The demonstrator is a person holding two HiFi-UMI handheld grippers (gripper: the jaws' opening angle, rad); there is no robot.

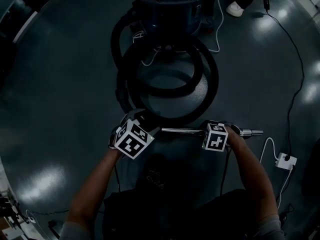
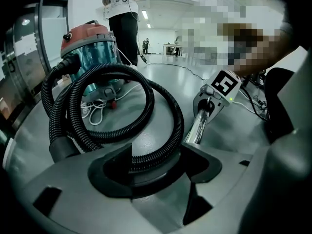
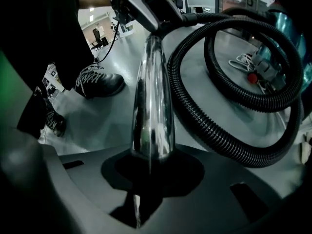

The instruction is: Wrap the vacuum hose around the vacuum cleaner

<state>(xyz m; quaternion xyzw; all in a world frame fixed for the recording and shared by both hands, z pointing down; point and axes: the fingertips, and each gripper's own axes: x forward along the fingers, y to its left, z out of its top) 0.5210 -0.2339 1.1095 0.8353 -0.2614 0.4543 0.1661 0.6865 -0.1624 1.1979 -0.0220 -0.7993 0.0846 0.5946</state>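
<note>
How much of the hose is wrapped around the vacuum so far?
Done: nothing is wrapped yet; the hose lies in loose loops on the floor in front of the vacuum cleaner. In hand: the left gripper grips the hose near its end, and the right gripper grips the metal tube. Left: winding the hose around the vacuum cleaner.

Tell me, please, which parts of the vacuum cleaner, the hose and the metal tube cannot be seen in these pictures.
Vacuum cleaner: its top is cut off by the upper edge of the head view.
Hose: in the left gripper view, the stretch inside the left tool is hidden by its jaws.
Metal tube: in the right gripper view, its near end vanishes in the dark gap of the right tool.
</note>
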